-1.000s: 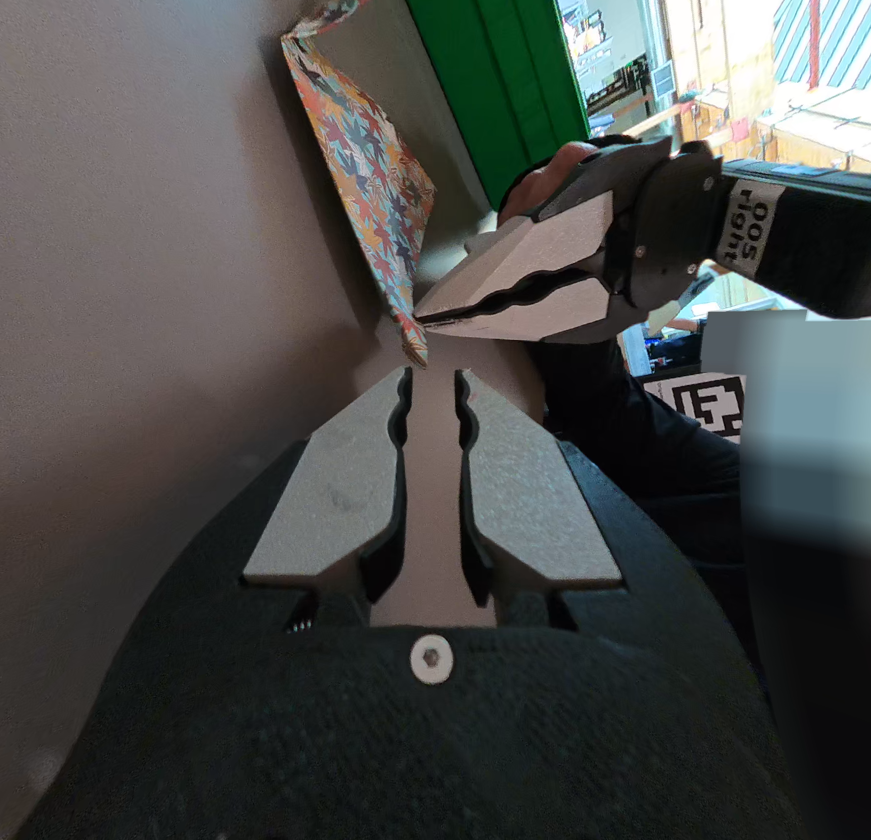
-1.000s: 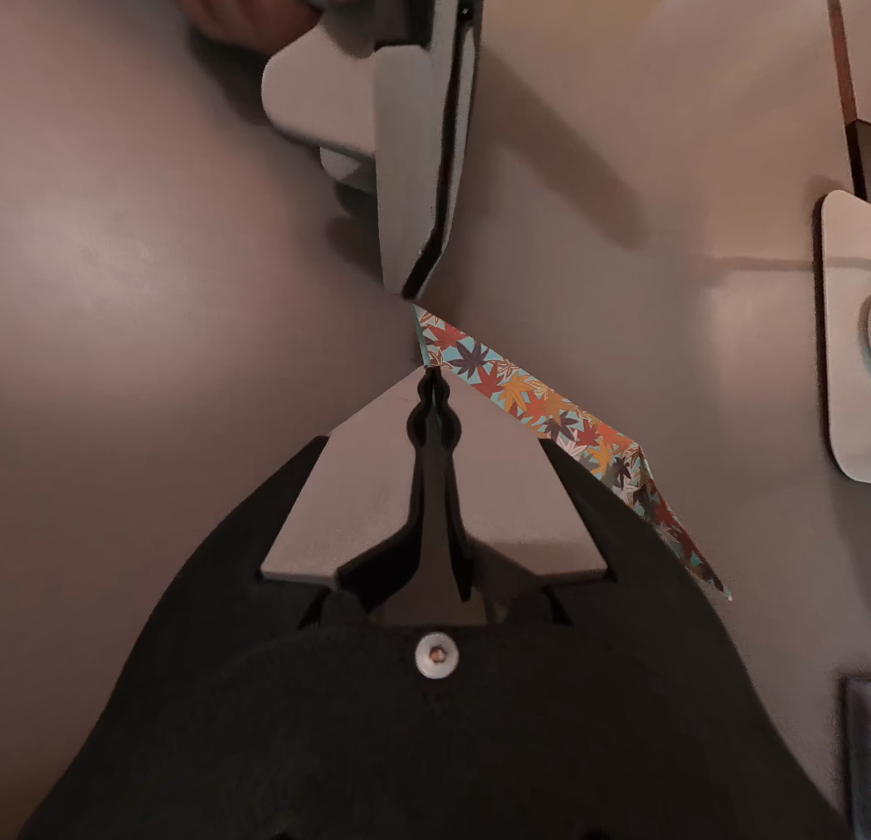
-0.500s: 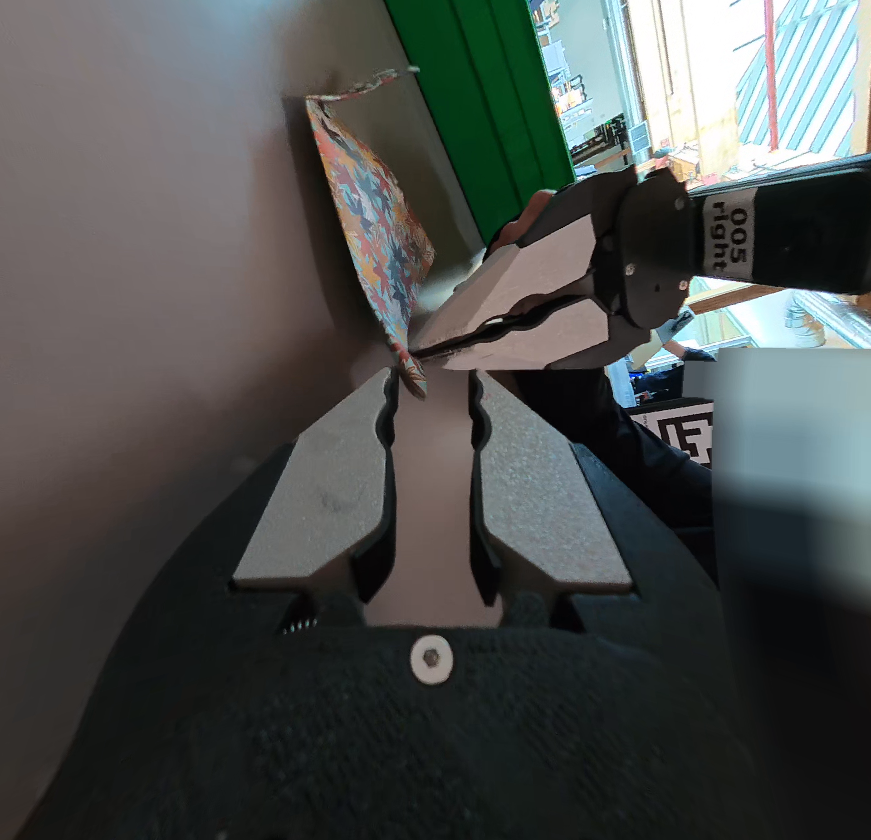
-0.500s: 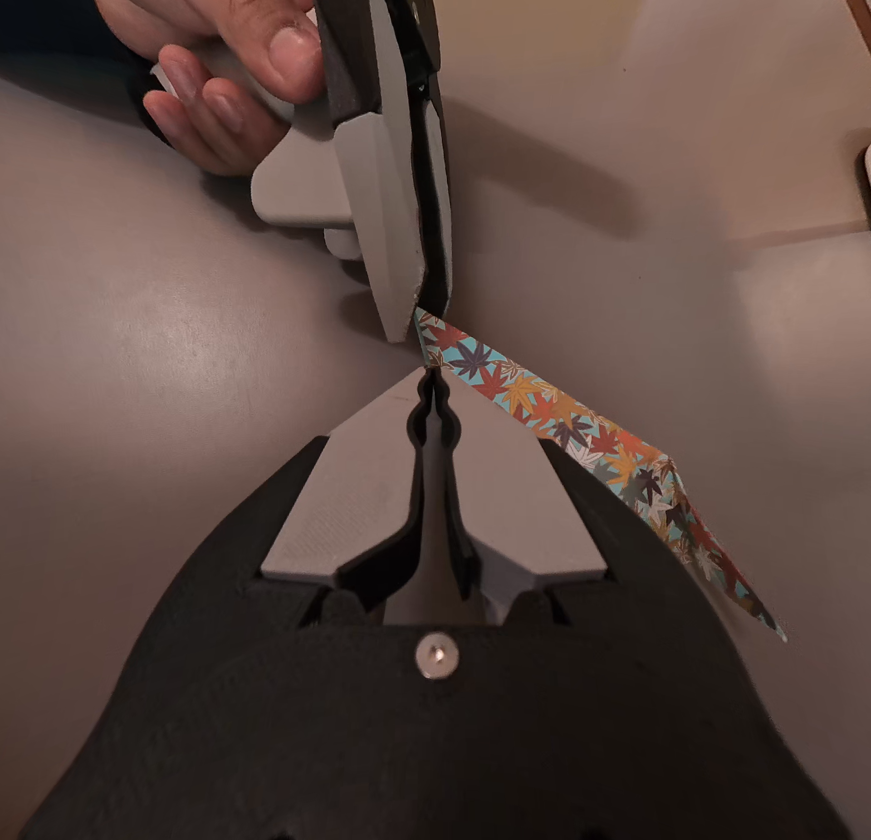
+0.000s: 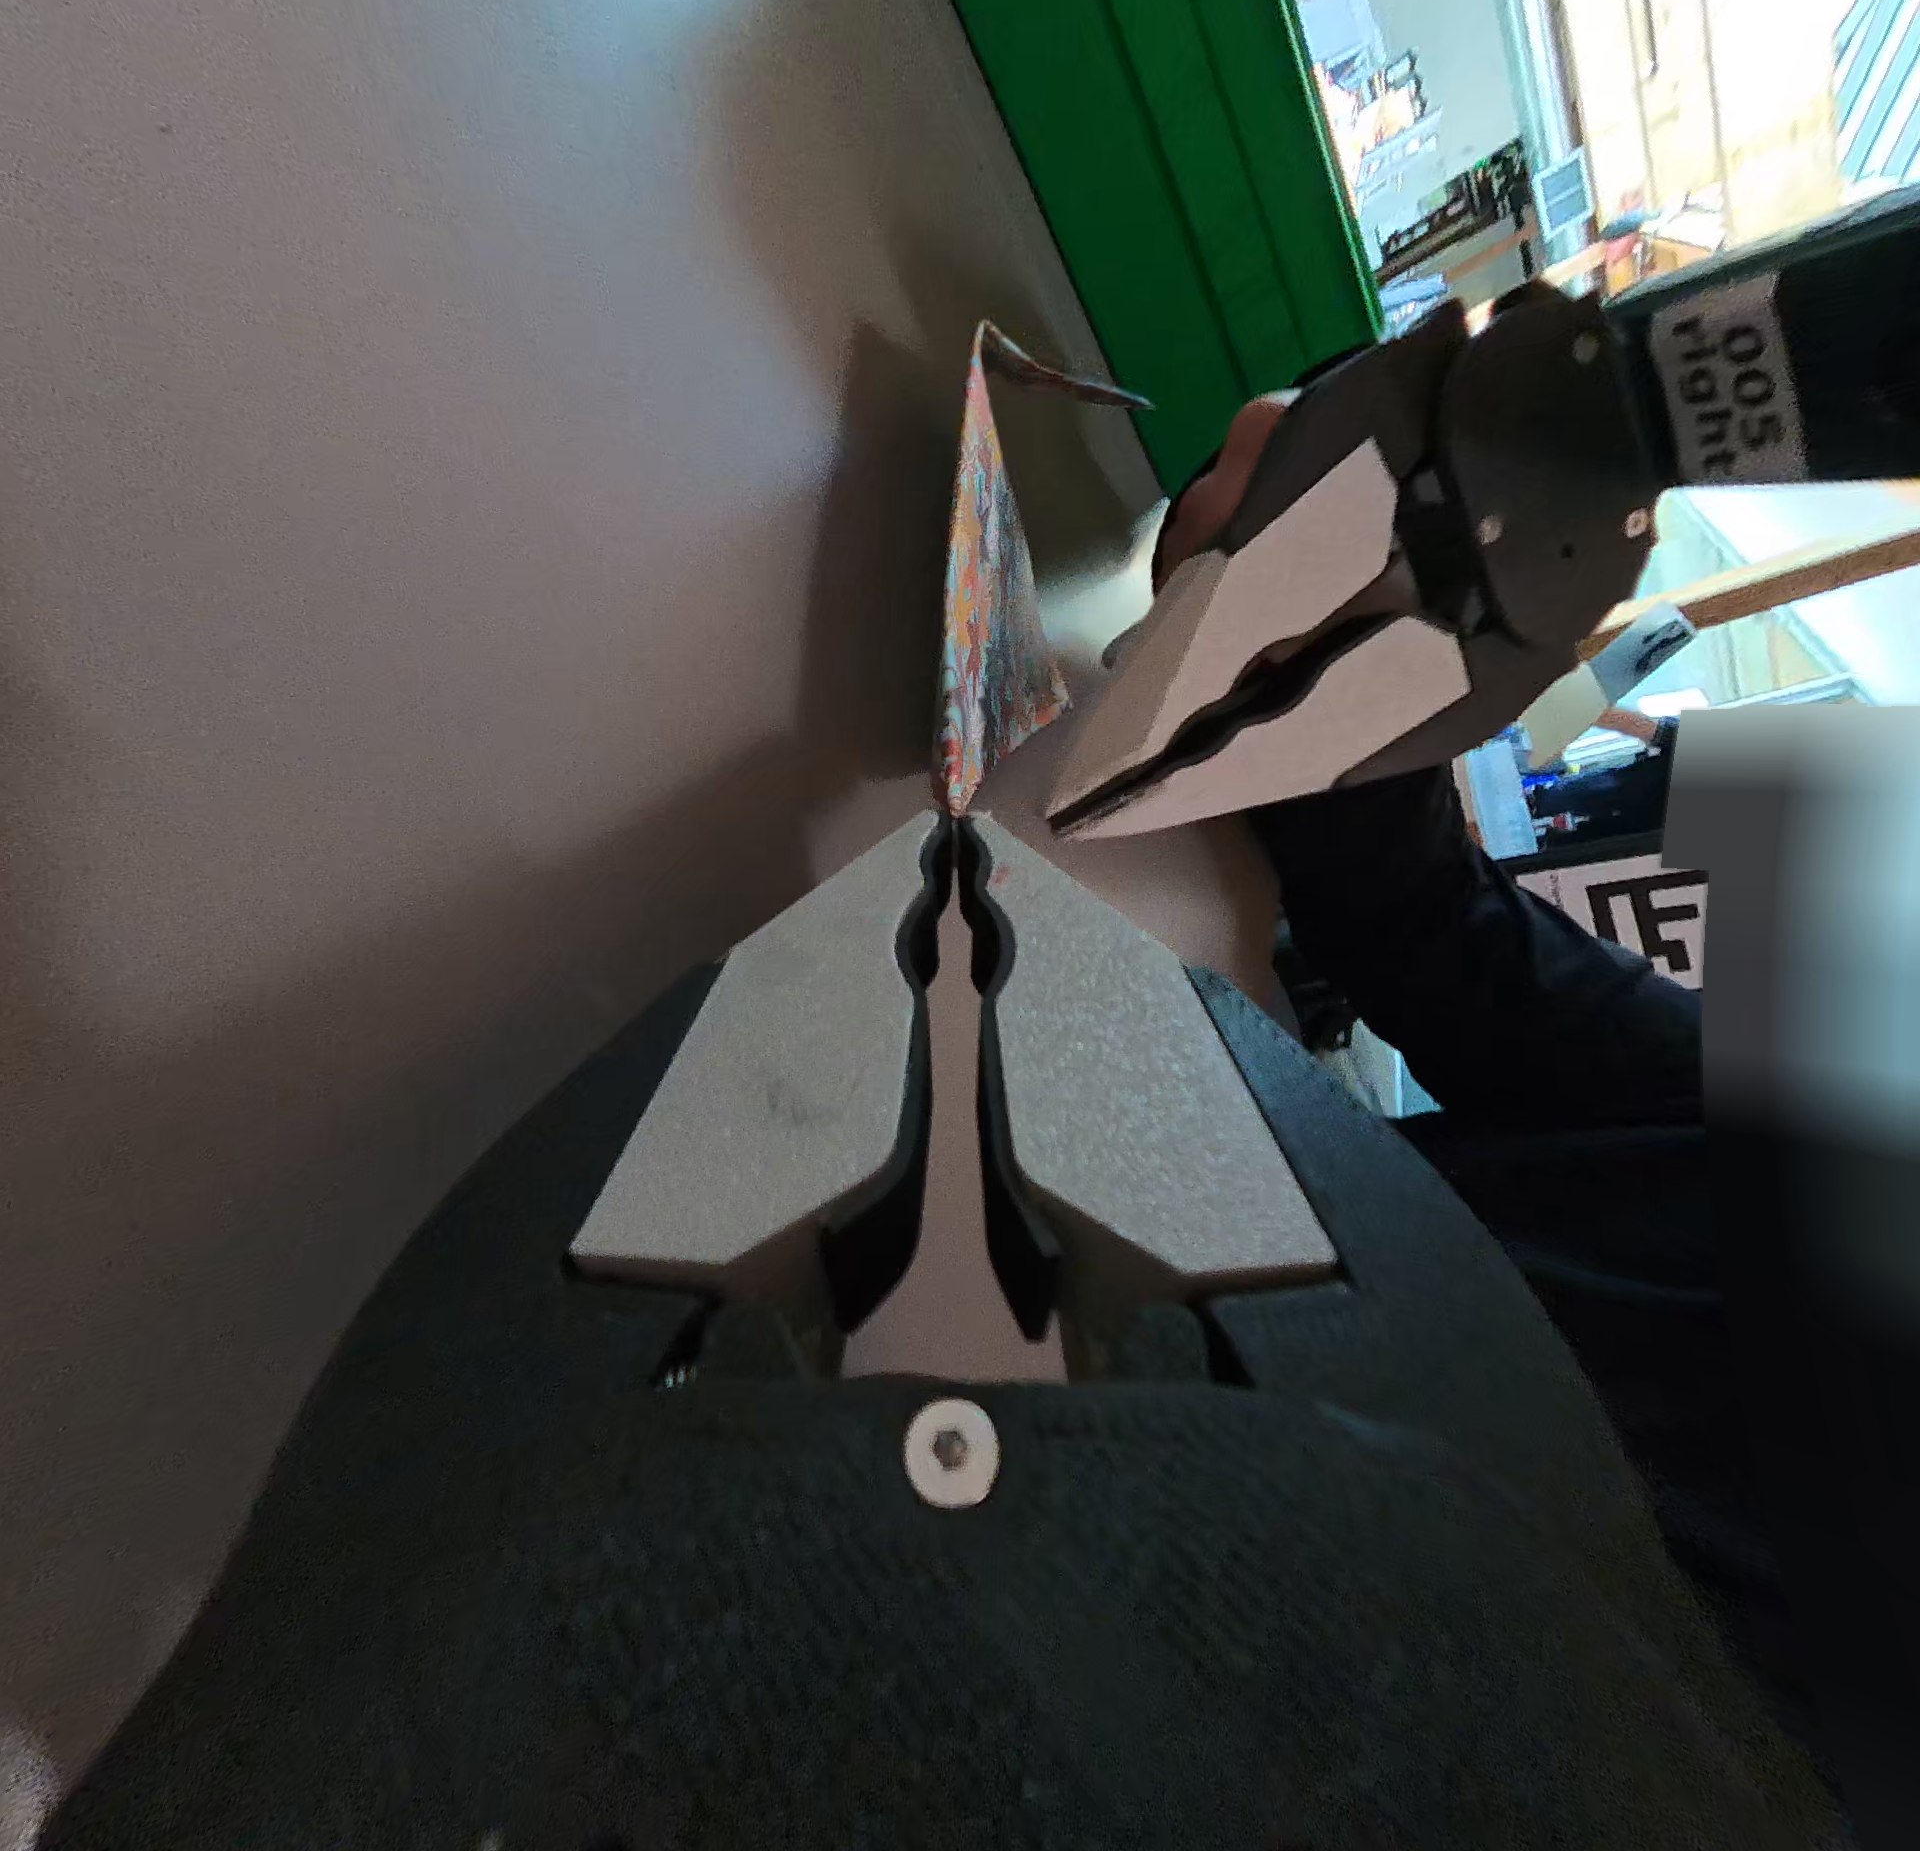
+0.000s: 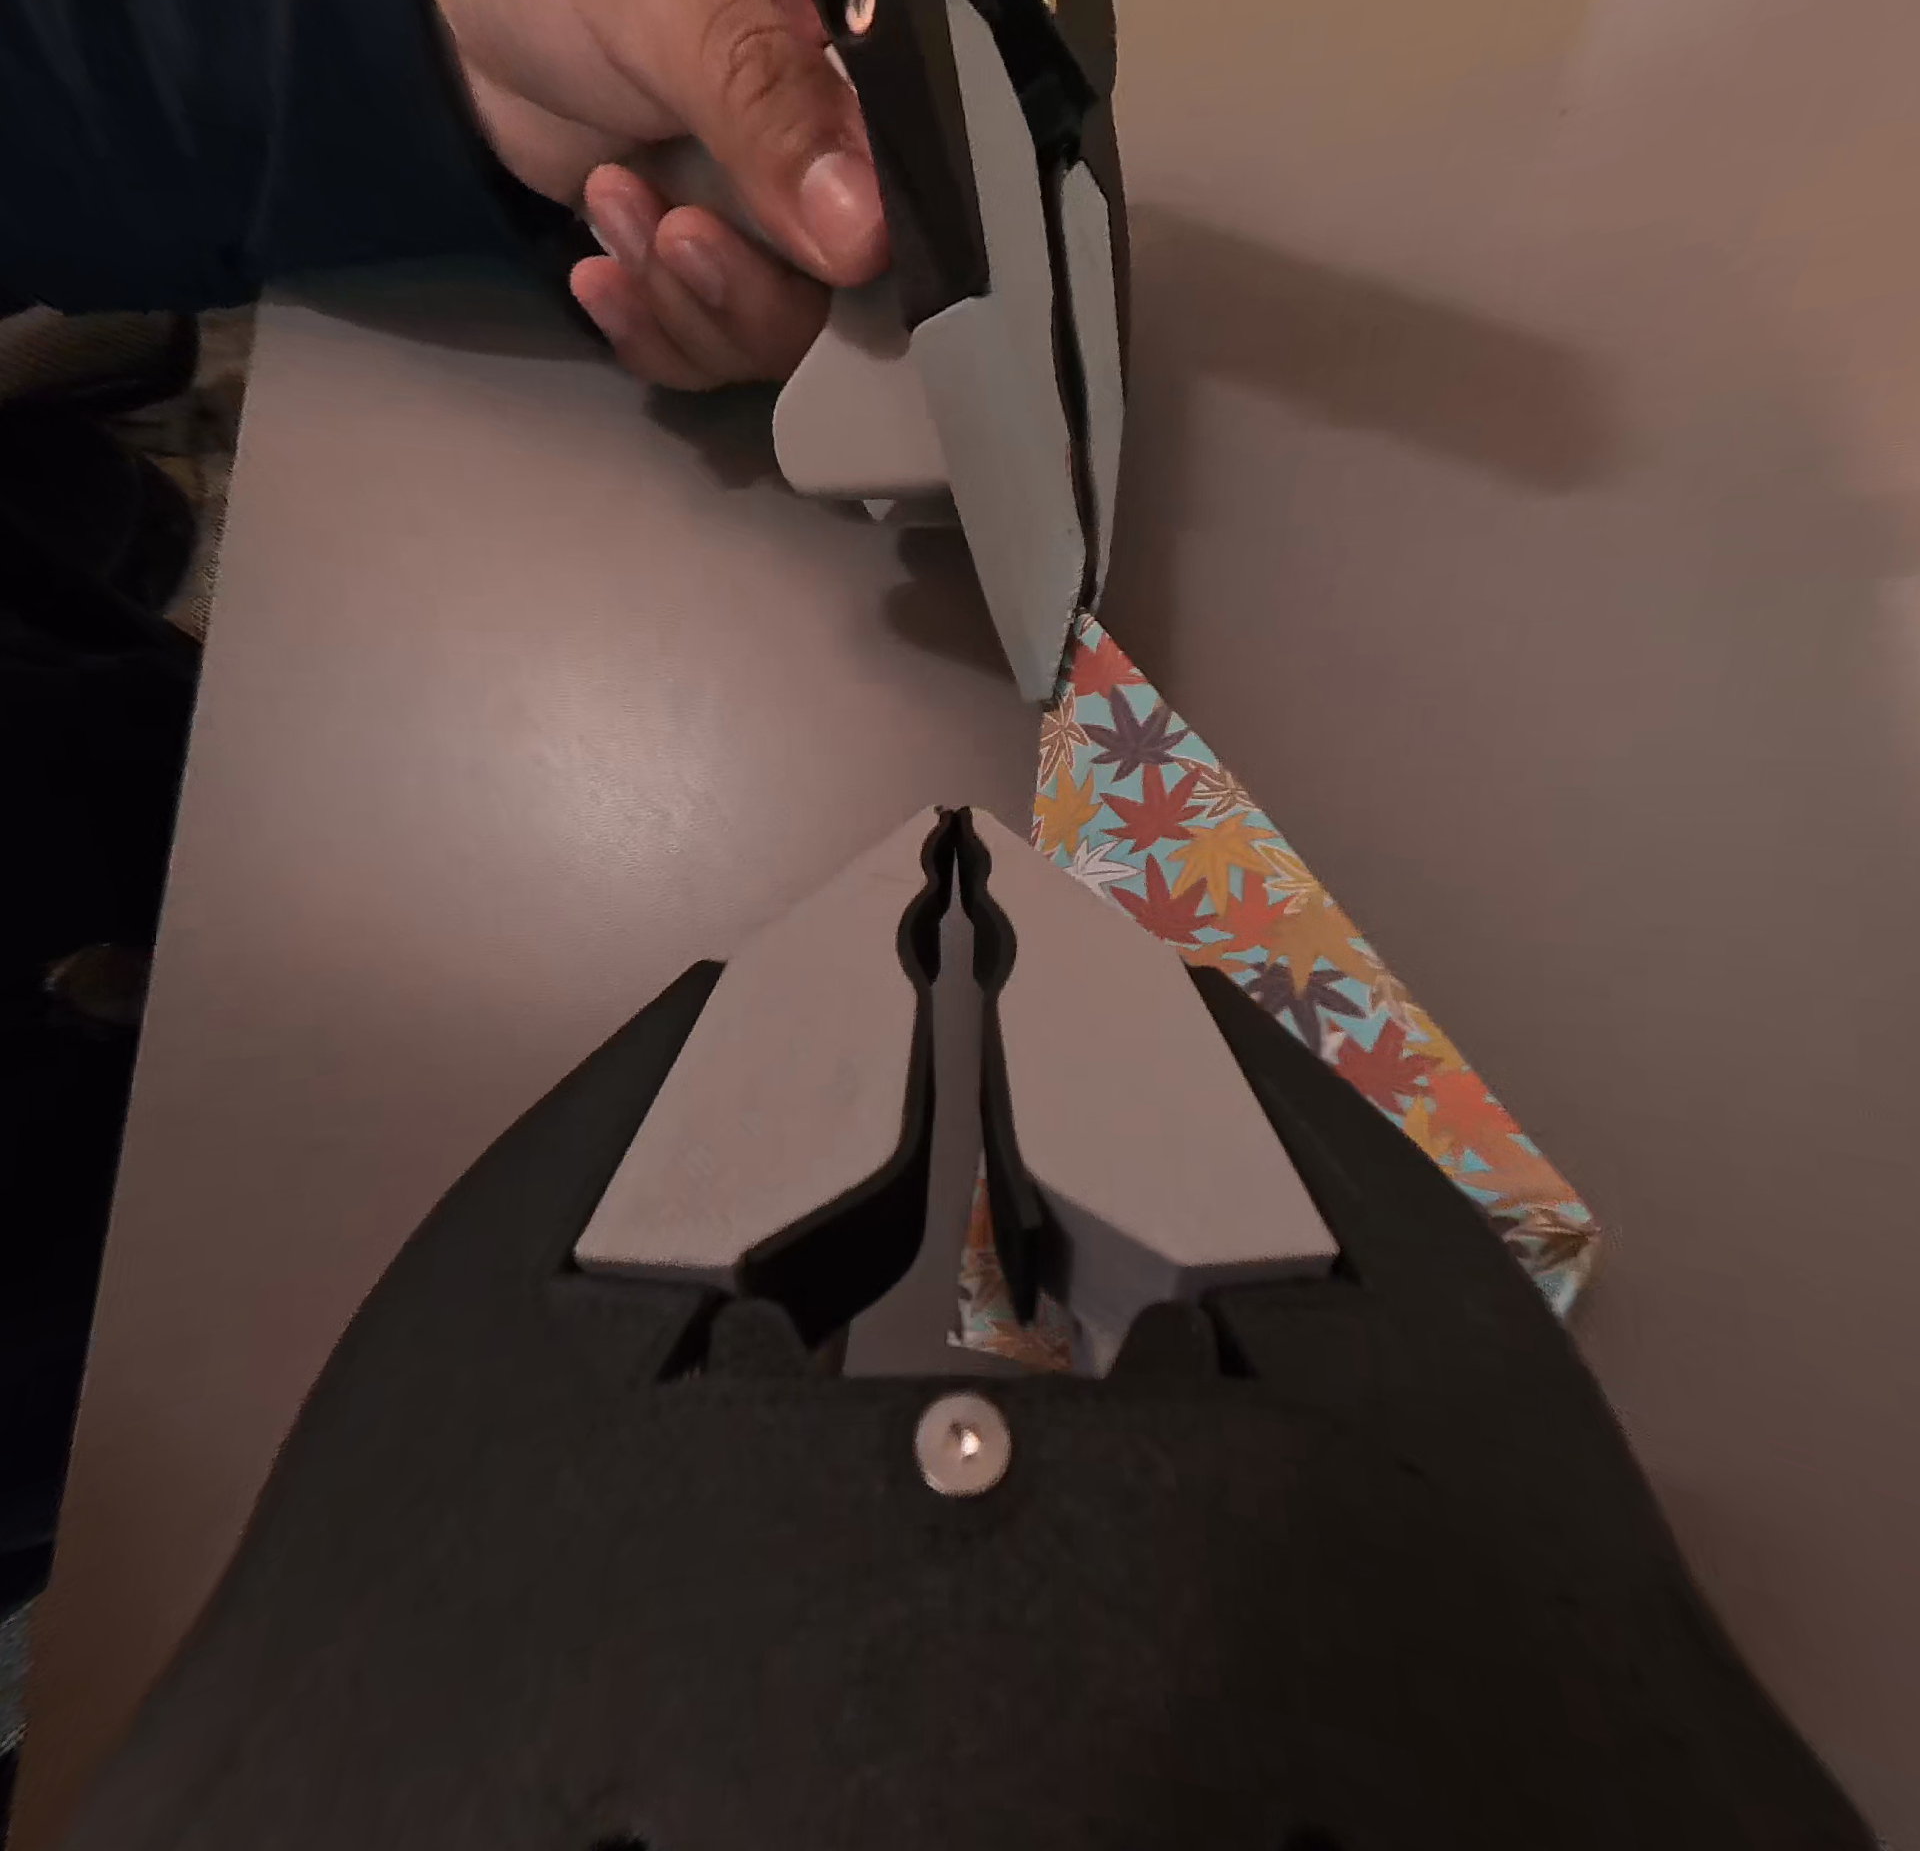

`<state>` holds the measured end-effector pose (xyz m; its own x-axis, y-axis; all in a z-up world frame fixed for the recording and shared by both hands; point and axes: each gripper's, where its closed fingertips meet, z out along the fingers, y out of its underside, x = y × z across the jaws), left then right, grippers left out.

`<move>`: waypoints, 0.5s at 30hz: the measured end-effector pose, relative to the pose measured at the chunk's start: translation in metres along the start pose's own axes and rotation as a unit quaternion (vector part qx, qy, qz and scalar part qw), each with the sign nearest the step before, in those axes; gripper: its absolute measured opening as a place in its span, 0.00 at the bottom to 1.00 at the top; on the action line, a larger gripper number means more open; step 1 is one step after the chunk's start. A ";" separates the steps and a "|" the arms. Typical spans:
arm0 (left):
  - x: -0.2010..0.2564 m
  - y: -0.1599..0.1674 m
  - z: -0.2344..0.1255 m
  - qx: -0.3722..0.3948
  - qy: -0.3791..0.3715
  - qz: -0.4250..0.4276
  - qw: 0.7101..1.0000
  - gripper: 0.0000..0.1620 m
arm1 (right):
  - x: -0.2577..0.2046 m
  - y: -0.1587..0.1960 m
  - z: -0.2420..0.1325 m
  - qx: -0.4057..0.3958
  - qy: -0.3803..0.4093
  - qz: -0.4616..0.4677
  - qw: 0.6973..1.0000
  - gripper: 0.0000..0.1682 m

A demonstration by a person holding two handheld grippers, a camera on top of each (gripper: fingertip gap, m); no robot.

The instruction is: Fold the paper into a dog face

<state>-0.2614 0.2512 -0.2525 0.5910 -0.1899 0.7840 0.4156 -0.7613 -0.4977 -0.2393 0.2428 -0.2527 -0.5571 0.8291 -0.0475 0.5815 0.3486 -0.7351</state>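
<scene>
The paper [image 6: 1226,887], folded and printed with autumn leaves on light blue, runs from the centre to the lower right over the grey table [image 6: 520,762]. My left gripper [image 6: 1055,679] comes down from above and is shut on the paper's upper corner. In the left wrist view the left gripper [image 5: 954,822] pinches that corner and the paper [image 5: 987,606] stands up edge-on beyond it. My right gripper [image 6: 954,814] is shut and empty, just left of the paper. It also shows in the left wrist view [image 5: 1065,819], a little right of the pinched corner.
A hand [image 6: 675,87] with a dark sleeve holds the left gripper. The table's edge [image 6: 229,554] runs down the left of the right wrist view. A green panel [image 5: 1143,139] stands past the table's far edge, with a bright workshop behind it. My two grippers' fingertips are within a few centimetres of each other.
My left gripper has shut on the paper's corner. My right gripper, which was at that corner, has come off it and drawn back slightly. The paper now stands more upright.
</scene>
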 end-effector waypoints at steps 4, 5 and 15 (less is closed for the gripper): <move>-0.001 0.014 -0.001 -0.049 -0.004 0.024 0.998 0.00 | 0.003 -0.013 -0.015 0.038 0.004 0.007 0.999 0.00; -0.001 0.016 -0.001 -0.056 -0.005 0.026 0.998 0.00 | 0.003 -0.015 -0.018 0.044 0.002 0.011 0.999 0.00; -0.002 0.018 -0.005 -0.073 -0.013 0.048 0.996 0.00 | -0.001 0.019 0.015 -0.046 -0.034 0.080 0.995 0.00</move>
<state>-0.2582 0.2346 -0.2611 0.6408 -0.2518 0.7252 0.2528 -0.8228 -0.5090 -0.2368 0.2421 -0.2771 -0.4899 0.8465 -0.2081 0.7166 0.2552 -0.6491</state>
